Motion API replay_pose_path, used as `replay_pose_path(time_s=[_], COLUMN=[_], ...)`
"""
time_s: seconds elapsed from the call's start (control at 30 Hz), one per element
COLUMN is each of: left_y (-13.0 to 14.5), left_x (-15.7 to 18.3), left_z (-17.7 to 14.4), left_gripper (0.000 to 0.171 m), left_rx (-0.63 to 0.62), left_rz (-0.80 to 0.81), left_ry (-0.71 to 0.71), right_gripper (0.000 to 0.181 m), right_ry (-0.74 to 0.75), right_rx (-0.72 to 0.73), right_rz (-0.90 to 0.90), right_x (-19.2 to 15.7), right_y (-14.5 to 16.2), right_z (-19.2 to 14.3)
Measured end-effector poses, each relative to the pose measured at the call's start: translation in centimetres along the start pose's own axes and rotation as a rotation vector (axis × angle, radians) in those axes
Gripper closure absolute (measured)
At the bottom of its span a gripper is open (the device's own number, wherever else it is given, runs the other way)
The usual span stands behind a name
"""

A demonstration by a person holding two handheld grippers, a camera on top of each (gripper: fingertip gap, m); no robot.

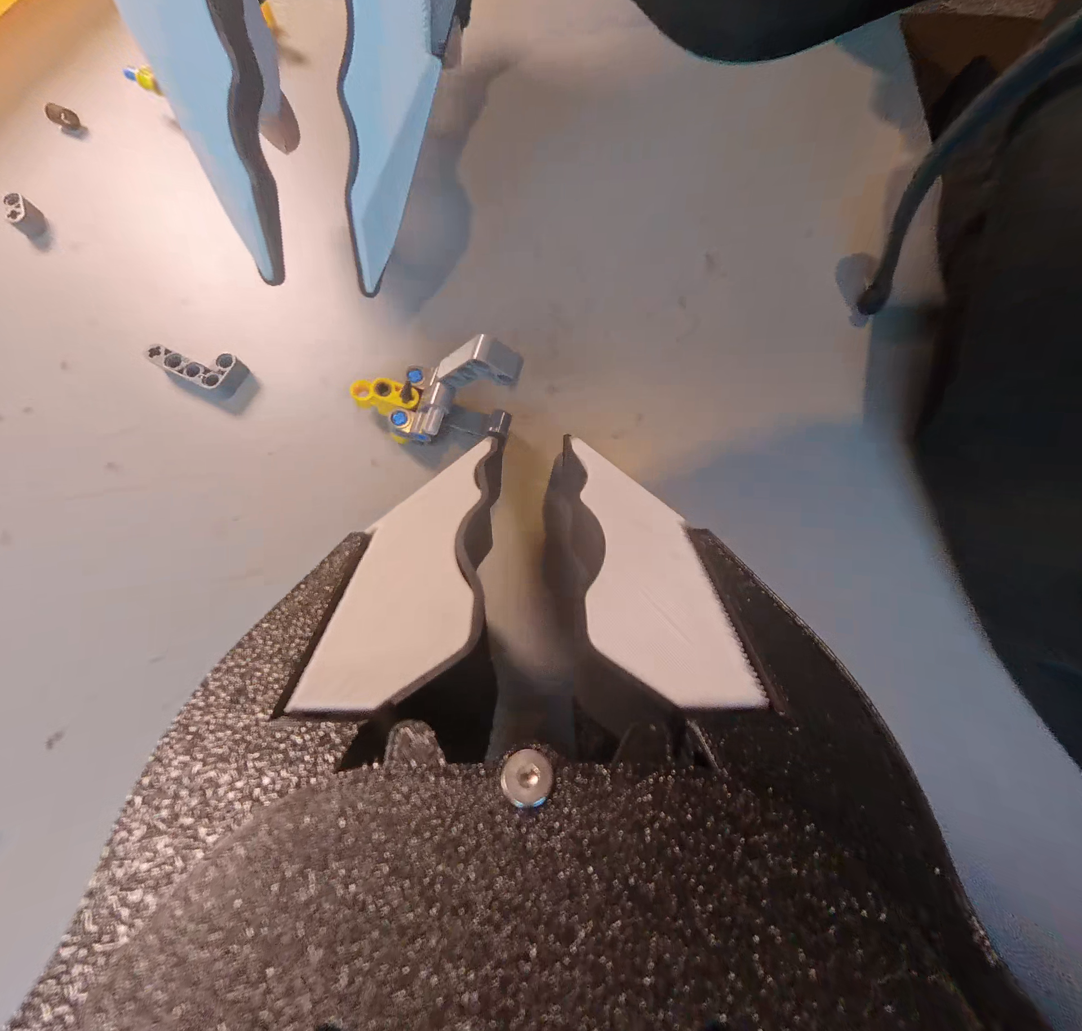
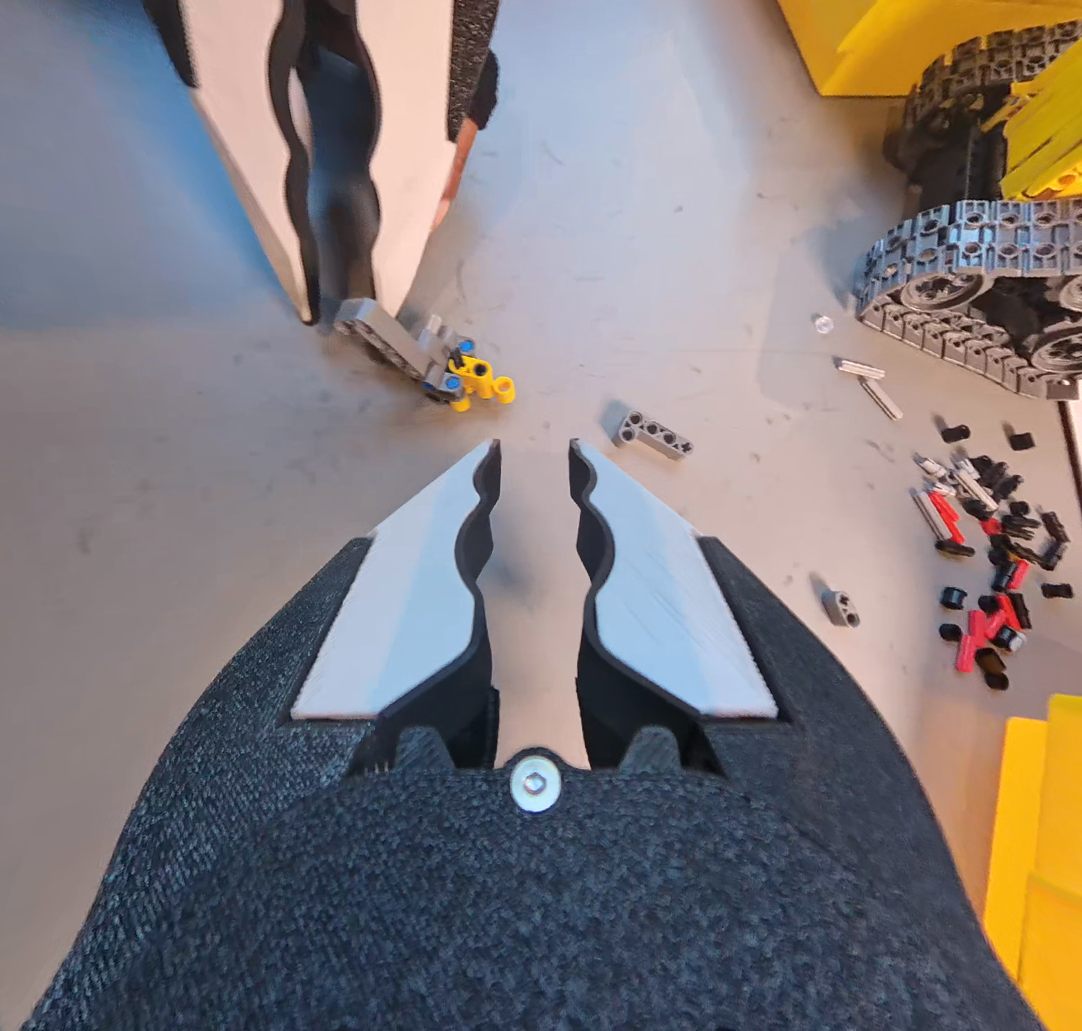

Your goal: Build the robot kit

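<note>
Small grey-yellow brick assembly (image 1: 436, 391) lies on tabletop (image 1: 644, 242) just ahead of left tool (image 1: 530, 438) – its black end piece touching or nearly touching left fingertip. Both tools parted, holding nothing. Right tool (image 2: 534, 444) near assembly, apart. One grey L-shaped holed beam (image 2: 651, 434) just beside right tool. Tracked yellow model (image 2: 989, 277) – ridged grey treads – well apart.

Hobby or model-building workbench: scuffed grey counter (image 2: 673, 154); loose toy building-brick parts (image 2: 989, 558) at right; tracked yellow brick vehicle (image 2: 972, 277) upper right; yellow boxes (image 2: 831, 19) along the right edge.
</note>
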State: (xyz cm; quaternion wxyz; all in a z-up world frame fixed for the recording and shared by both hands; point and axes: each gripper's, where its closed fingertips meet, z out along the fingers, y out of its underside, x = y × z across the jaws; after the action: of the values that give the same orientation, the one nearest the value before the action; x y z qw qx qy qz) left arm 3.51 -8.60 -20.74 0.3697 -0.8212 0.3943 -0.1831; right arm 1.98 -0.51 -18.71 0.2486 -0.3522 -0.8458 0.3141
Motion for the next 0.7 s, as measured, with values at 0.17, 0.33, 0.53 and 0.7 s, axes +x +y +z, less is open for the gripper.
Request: replay_pose_path(time_s=[0.17, 0.33, 0.53, 0.7], left_y=[-0.2, 1.0, 0.4, -0.1], left_x=[-1.1, -2.2, -3.3, -3.4], left_z=[-1.2, -0.4, -0.5, -0.6], left_gripper=[0.155, 0.149, 0.146, 0.16], left_rx=[0.045, -0.012, 0.013, 0.037], left_rz=[-0.025, -0.024, -0.01, 0.067], left_ry=[-0.021, -0.081, -0.14, -0.167], right_gripper=[0.157, 0.162, 0.169, 0.169], right_ry=[-0.144, -0.119, -0.108, -0.107], right_rx=[-0.027, -0.037, 0.025, 0.027], right_rz=[0.0, -0.027, -0.014, -0.02], right_x=[-3.4, -3.7, -3.5, -3.5], right_y=[0.0, -0.7, -1.7, -1.6], right_z=[-0.3, 1.6, 2.2, 2.0])
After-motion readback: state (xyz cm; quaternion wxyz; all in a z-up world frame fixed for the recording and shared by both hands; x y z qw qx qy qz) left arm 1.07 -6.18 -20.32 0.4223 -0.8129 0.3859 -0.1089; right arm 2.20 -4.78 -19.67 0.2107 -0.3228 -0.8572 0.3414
